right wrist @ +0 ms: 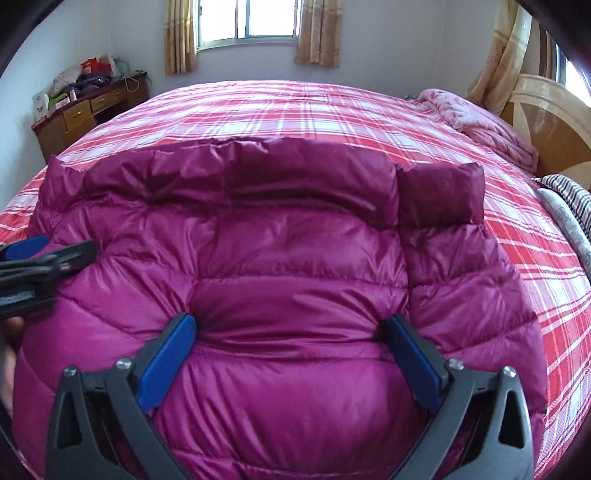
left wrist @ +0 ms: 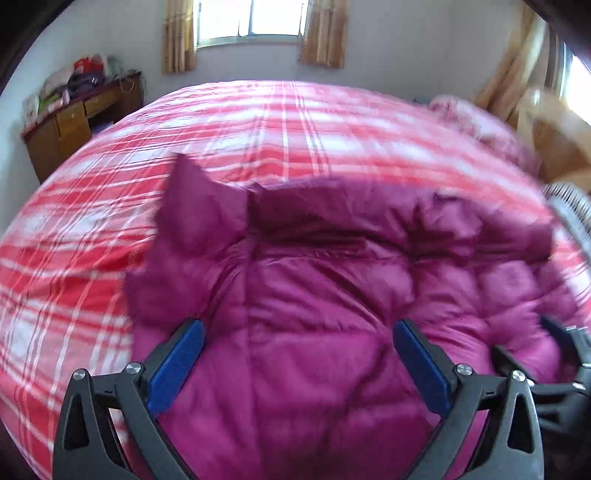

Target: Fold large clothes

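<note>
right wrist view sharp, magenta down jacket (right wrist: 280, 266) collar, left wrist blurred

Both tongs (left wrist: 297, 326) (right wrist: 288, 321) spread wide

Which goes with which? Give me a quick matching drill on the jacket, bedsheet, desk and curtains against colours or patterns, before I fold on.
Things:
1. puffer jacket
2. bedsheet
3. desk
4. curtains

Descriptions:
A. tan fabric
B. red and white plaid
C. shiny magenta quilting
D. brown wood with drawers

Pairs: 1-C, 2-B, 3-D, 4-A
</note>
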A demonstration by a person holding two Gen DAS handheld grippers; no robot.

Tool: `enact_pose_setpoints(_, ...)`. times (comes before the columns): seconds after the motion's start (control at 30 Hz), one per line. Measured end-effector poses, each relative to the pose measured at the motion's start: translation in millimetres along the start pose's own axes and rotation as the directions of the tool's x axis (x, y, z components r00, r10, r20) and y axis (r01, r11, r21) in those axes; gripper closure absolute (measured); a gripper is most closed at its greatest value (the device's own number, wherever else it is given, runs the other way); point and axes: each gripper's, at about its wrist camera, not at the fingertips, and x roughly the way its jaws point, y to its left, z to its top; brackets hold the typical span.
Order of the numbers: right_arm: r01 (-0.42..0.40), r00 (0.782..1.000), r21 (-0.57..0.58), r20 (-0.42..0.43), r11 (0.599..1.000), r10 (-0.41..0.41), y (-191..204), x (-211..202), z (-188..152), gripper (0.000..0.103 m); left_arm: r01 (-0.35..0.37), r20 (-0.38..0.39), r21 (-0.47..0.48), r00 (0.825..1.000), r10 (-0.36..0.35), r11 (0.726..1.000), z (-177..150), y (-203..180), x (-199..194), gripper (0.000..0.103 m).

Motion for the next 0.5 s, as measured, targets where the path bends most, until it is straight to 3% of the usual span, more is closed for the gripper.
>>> enact_pose_setpoints(0.07, -0.013, 0.999, 0.044, 0.041, 0.999, 0.012, -6.9, -23.6, -4.3, 0.005, 0.023, 0.065, -0.038, 0.998, -0.021, 0.999, -9.8, 17.8, -36.0, 0.001)
enact_pose_setpoints(0.17, -0.075, 0.992, 0.073, 0.108, 0.995, 0.066, -4.9, -53.3, -17.8, 0.004, 0.036, 0.081, -0.088, 0.996, -0.028, 0.995, -34.6, 47.7, -65.2, 0.001)
enact_pose_setpoints(0.33, -0.056, 0.992, 0.028, 0.114, 0.998, 0.053, 15.9, -54.4, -47.5, 0.004, 0.121, 0.047, -0.219, 0.992, -0.113, 0.968, -81.8, 81.6, -71.9, 0.001)
enact_pose_setpoints(0.5, -0.015, 0.991, 0.012, 0.134, 1.000, 0.014, 21.6, -50.3, -56.3, 0.004, 0.178, 0.074, -0.259, 0.984, -0.164, 0.950, -93.8, 79.8, -69.7, 0.001)
